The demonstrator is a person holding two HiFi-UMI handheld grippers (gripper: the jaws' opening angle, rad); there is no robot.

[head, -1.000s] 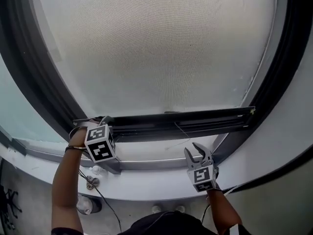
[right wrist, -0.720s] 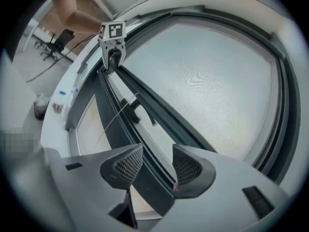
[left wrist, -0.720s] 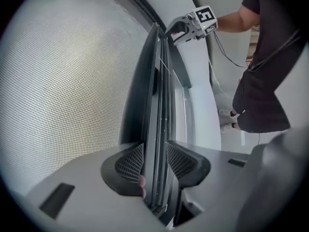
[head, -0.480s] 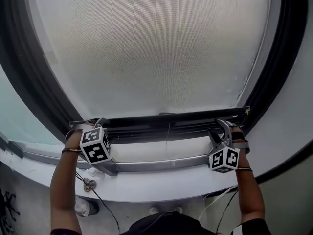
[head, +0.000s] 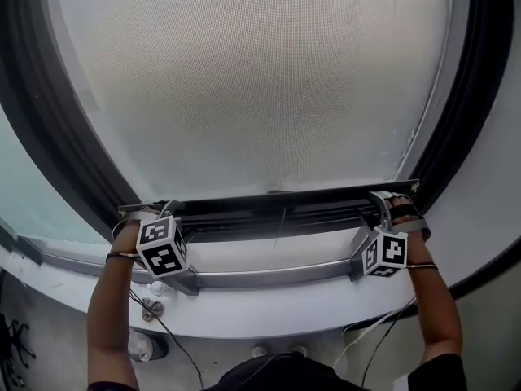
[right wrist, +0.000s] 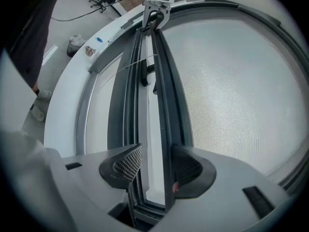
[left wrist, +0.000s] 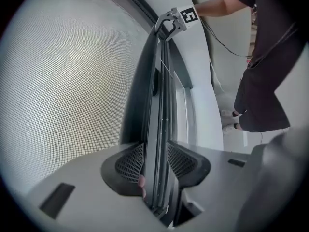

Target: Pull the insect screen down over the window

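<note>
Pale mesh screen (head: 252, 80); left tongs (left wrist: 155, 162) tight on its dark bar (left wrist: 157, 105)

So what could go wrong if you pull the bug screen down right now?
1. The right gripper has just been opening its jaws. The screen's pull bar sits between them but does not look clamped yet, while the left gripper is shut on its end. Pulling now could tip the bar and jam it in the frame.
2. A thin cord hangs across the bar near its middle and might snag.
</note>
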